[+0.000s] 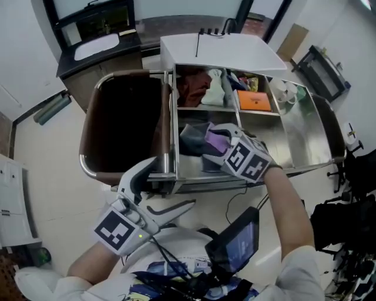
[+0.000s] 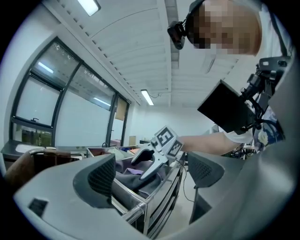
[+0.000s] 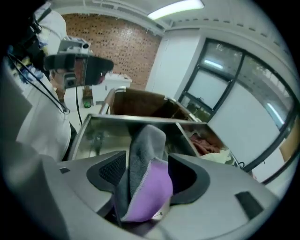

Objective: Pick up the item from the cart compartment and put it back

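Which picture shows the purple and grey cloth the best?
The right gripper view: the purple and grey cloth stands close up between the jaws of the open right gripper. The head view shows it partly hidden behind that gripper. The left gripper view shows only a small, far-off bit.

I get bright, even light on all three feeds. A ceiling strip light (image 2: 146,97) glows in the left gripper view and another (image 3: 176,8) in the right gripper view, with pale daylight through the windows (image 2: 75,108). The steel cart (image 1: 305,138) shows soft glare, while the brown bin (image 1: 120,120) is deep in shadow. Edges bow strongly, and the corners of both gripper views go black.
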`<state>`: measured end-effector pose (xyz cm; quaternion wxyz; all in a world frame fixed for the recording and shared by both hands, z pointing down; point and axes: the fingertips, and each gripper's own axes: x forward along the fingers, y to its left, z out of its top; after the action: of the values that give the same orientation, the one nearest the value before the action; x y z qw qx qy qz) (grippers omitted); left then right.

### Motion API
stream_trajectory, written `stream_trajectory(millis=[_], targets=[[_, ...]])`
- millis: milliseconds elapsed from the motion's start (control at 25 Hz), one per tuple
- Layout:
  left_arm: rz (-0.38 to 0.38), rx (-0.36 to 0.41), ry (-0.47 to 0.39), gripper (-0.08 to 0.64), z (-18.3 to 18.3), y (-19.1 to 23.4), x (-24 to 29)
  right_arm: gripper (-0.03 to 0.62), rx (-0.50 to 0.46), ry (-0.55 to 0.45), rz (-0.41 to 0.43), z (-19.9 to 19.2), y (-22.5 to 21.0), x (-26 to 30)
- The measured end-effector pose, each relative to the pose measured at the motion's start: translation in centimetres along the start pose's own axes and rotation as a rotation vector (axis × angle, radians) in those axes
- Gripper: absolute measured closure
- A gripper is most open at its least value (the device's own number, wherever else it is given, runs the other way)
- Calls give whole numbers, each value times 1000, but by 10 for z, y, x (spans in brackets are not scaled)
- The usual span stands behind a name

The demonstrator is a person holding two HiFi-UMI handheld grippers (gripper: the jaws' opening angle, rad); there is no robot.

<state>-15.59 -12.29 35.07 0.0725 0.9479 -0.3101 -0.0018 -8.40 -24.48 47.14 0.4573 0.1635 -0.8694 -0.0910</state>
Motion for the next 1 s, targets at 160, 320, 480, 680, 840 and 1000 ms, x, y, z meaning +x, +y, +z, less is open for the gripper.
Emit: stream_trajectory(millis=[160,320,480,680,840,1000], targets=[[32,-1,-20,86,1,4,-4,281,-75,186,120,-26,8,48],[87,-23,-26,86,-3,6,-12,358,-89,250,228,-31,18,57],[131,-20,-28,86,-3,9,-14,500,-81,229,202,-29,10,57],[162,-9,-38,86,4,8,-8,518,-76,134,114,-14,0,29],[145,-7,-30,86,9,3,10,518,-52,-2,-1,3,-13,-25],[120,5,-18,86,11,-6,36,518,28,-143,-116,0,-26,-88]])
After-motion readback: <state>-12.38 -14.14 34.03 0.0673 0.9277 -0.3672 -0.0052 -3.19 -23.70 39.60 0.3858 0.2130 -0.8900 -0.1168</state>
